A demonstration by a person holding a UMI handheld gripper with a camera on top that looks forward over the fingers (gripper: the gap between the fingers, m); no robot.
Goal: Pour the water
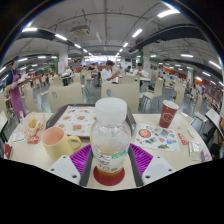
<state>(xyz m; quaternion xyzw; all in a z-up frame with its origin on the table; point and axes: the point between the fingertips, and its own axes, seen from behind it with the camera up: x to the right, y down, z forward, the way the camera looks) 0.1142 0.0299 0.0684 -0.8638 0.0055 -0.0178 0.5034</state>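
Note:
A clear plastic bottle (110,140) with a white cap and a pale label stands upright between my fingers, on a round red coaster (110,176) on the table. My gripper (111,160) has its purple pads (82,158) close at both sides of the bottle; I cannot see whether they press on it. A yellow-green mug (57,142) stands just left of the bottle. A red paper cup (168,113) stands beyond, to the right.
On the cream table (150,120) lie a patterned tray (75,121), a round plate (156,136), a carton of fries (34,127) at the left and packets at the right. Beyond are canteen tables, chairs and people.

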